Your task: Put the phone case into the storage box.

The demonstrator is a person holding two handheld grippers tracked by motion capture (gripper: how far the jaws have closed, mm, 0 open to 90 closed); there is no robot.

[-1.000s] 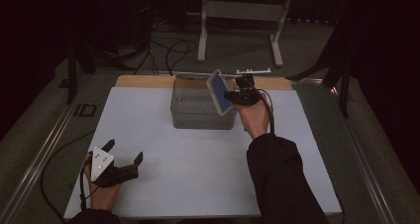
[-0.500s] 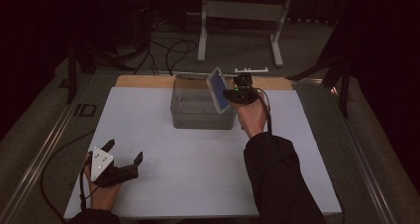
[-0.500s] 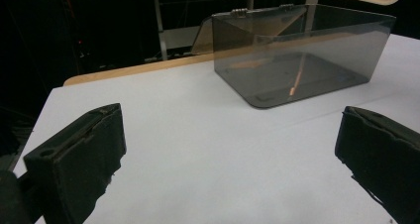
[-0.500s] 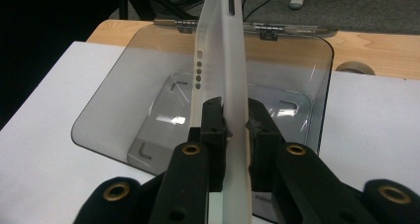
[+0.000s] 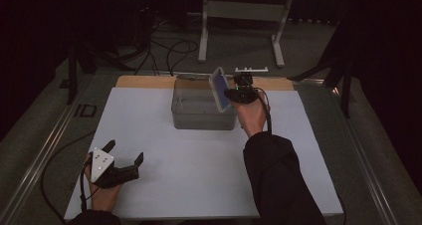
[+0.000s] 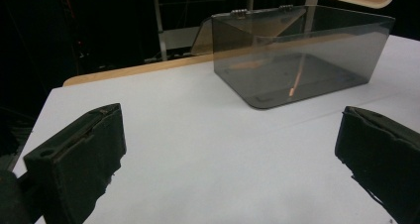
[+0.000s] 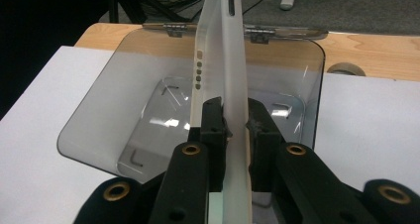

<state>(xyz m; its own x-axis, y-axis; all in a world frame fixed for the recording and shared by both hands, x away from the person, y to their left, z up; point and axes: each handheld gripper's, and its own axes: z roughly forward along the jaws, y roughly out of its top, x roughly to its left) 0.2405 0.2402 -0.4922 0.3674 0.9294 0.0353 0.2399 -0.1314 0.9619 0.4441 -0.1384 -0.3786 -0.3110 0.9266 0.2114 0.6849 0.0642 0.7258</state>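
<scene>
1. Smoky, see-through plastic forms the box, a rounded-cornered bin with its hinged lid swung back towards the wooden strip at the far edge of the table; it serves as the landmark here.
2. The right gripper hovers at the box's right rim with its jaws pinched tight on a thin, pale phone case. In the right gripper view the pads clamp the case across its slim edge, so it stands on end above the box's open mouth.
3. That edge-on, upright hold looks chosen so the case can slip down inside the walls rather than catch on the rim.
4. The case looks like matt, slightly translucent silicone or soft plastic, with a slot and a row of small round holes along its narrow side.
5. The left gripper rests low on the white table sheet, well on the near side of the box and to its left. Its jaws stand wide apart with nothing between them; the left gripper view looks past them across bare sheet to the box. It seems parked out of the way.
6. The sheet is smooth and flat, and the gripper pads are black and blocky.
</scene>
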